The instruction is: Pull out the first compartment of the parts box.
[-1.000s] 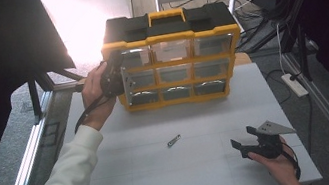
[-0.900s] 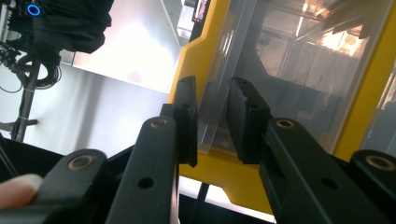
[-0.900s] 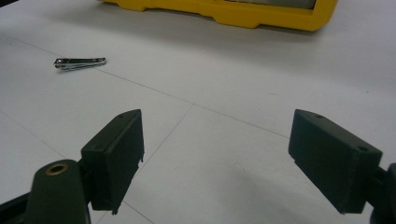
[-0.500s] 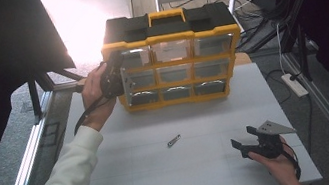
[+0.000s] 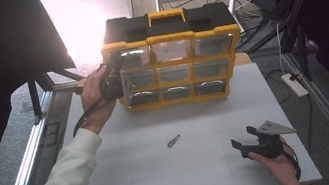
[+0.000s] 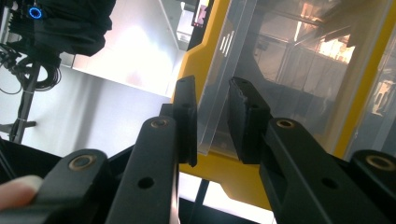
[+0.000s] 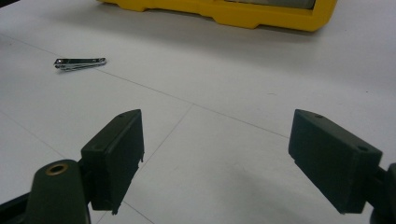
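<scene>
Pinched on the edge of a clear drawer front, my left gripper's (image 6: 212, 119) fingers (image 6: 245, 119) sit one on each side of the plastic, at the left end of the organizer (image 5: 173, 65). In the left gripper view the clear drawer (image 6: 233, 88) tilts out from the yellow frame, with its lower corner between the pads. From above, that drawer (image 5: 132, 85) stands a little proud of the case at the left column, and my left hand (image 5: 95, 96) is tight against it.

My right gripper (image 5: 251, 144) waits near the front right of the table (image 5: 131, 179), jaws spread wide and holding nothing. Its own view looks across the bare white top toward the nail clipper (image 7: 79, 63), which lies on its side well apart from the pads, with the yellow base of the organizer beyond. In the high view the nail clipper (image 5: 174, 141) lies mid-table, between the case and my right hand.

I judge the step in hand to be opening the drawer, probably so the clipper can go inside. Next I would draw the drawer straight out along its rails, keeping the pinch firm, since thin, slick plastic could slip. The case may slide toward me if I pull too hard. Then the right gripper has to come left, drop low and close on the flat clipper across its narrow sides.
</scene>
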`<state>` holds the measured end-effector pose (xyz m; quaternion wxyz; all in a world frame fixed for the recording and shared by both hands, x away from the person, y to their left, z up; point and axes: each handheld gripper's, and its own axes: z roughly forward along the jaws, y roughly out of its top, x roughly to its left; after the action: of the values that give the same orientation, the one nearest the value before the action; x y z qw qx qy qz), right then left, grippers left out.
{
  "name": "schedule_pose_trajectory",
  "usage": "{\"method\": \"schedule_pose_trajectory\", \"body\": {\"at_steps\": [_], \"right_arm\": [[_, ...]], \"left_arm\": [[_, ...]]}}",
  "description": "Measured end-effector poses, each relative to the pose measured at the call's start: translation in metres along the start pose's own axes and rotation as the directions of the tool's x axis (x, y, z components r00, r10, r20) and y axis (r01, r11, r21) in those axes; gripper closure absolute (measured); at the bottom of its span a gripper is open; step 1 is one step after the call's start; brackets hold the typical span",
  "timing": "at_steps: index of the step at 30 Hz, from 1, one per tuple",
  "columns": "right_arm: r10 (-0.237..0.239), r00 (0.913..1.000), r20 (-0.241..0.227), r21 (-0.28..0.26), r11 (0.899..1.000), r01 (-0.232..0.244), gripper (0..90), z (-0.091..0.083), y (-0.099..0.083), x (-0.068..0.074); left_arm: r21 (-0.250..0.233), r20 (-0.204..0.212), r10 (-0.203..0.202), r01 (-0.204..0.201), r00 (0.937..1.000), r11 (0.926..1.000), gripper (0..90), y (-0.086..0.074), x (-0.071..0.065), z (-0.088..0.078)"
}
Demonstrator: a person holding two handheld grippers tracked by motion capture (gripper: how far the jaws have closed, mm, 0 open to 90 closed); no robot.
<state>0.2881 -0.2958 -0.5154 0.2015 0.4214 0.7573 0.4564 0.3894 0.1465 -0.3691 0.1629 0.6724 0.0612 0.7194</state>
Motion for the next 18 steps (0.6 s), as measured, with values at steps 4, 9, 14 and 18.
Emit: {"method": "schedule_pose_trajectory", "body": {"at_steps": [4, 9, 14, 18], "right_arm": [[-0.002, 1.0, 0.0, 0.0, 1.0, 0.002, 18.4, 0.0001, 0.0, 0.0003], [-0.004, 1.0, 0.004, 0.001, 1.0, 0.004, 18.4, 0.0002, 0.0002, 0.0007], [-0.003, 1.0, 0.005, 0.002, 1.0, 0.003, 18.4, 0.0002, 0.0001, 0.0006], [-0.004, 1.0, 0.005, 0.001, 1.0, 0.004, 18.4, 0.0001, 0.0002, 0.0008]], "left_arm": [[-0.005, 0.003, 0.0, 0.0, 1.0, 1.0, 73.7, 0.0001, 0.0006, -0.0032], [-0.008, 0.007, -0.005, 0.005, 1.0, 1.0, 73.6, 0.0001, 0.001, -0.0061], [-0.011, 0.012, -0.012, 0.012, 0.9999, 0.9999, 73.6, -0.0003, 0.0015, -0.0085], [-0.011, 0.012, -0.011, 0.011, 0.9999, 0.9999, 73.5, -0.0002, 0.0019, -0.0108]]}}
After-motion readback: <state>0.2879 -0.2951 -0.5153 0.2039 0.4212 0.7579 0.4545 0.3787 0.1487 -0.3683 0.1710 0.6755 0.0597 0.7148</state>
